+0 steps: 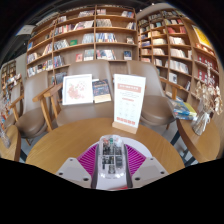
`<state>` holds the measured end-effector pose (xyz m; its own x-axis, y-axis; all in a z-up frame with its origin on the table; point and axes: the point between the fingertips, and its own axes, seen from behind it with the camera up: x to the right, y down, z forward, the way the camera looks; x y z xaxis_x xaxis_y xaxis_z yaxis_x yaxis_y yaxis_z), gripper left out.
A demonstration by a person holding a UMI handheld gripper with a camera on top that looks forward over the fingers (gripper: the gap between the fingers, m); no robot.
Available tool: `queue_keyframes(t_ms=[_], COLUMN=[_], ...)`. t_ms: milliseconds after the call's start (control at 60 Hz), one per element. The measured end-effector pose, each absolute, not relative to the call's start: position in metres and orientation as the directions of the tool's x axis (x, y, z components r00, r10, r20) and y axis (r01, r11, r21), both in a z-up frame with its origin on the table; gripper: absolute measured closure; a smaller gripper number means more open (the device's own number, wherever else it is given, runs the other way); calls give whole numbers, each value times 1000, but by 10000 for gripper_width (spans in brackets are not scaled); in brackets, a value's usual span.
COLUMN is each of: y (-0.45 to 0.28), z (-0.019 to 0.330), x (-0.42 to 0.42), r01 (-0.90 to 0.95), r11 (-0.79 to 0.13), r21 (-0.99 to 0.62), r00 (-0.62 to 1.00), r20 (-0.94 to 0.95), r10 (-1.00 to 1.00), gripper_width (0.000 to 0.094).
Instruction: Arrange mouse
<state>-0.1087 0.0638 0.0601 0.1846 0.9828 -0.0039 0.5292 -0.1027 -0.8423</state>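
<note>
Bookshelves [95,35] lined the far walls. One round wooden worktop [70,140] carried three upright display signs [128,100], with two chairs [48,105] visible beside it. The tongs [112,160] pinched one mouse [111,153] between both pink pads [91,160], just above the worktop's near edge.

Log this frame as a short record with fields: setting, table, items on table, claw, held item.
setting: library room, bookshelves along the walls
table: round wooden table, chairs around it
items on table: white sign stand, upright; two display cards beyond it
claw: claw low over the table's near edge, pink pads visible
held item: a pale object, likely the mouse, sits between the fingers; contact unclear
</note>
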Motion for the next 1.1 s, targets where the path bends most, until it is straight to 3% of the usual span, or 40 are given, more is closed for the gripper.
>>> queue_keyframes(t_ms=[200,400,450,500,533,550,600,883,1100], y=[91,97,97,98,100,100,98,64,39], z=[5,-12,-11,-9,-6,-3,8,109,136], x=[-114,-114,-114,-110,-108,-107,-100,31,167], r01=[581,579,575,578,581,579,570,479,461], r11=[-141,-127,-115,-107,-99,-93,-77,-71,-26], r21=[-802,-805,-810,-809,-808,-810,-818,-875,-887], r00=[206,226,228,236,240,240,234,229,202], r20=[-23,9,24,41,54,60,72,46,76], r10=[978,974,973,971,969,969,969,972,976], gripper_width=[521,467,431,240,81,76,112,84,84])
